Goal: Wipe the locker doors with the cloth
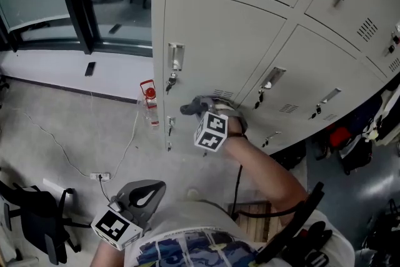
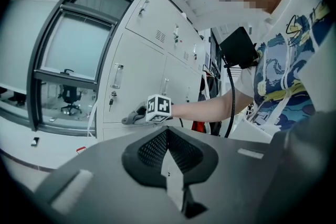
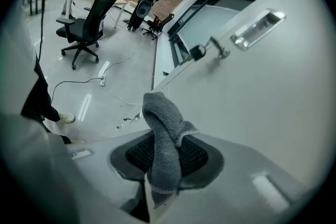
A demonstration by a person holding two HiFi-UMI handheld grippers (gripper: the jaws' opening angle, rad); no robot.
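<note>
The grey cloth [image 1: 196, 105] is bunched against a lower locker door [image 1: 212, 47], below its handle [image 1: 175, 56] and key. My right gripper [image 1: 207, 115] is shut on it, marker cube toward me. In the right gripper view the cloth [image 3: 160, 128] stands up from between the jaws, right beside the pale door [image 3: 252, 97]. My left gripper [image 1: 147, 194] hangs low by my body, away from the lockers. Its jaws [image 2: 168, 138] are shut with nothing between them, and that view shows the cloth [image 2: 133, 115] on the door from the side.
A red-capped bottle [image 1: 149, 103] stands on the floor at the locker's left corner. A power strip [image 1: 100, 176] with cables lies on the floor, and a black chair [image 1: 37, 219] is at lower left. Bags [image 1: 347, 144] sit under the lockers at right. Window frame [image 1: 84, 3] behind.
</note>
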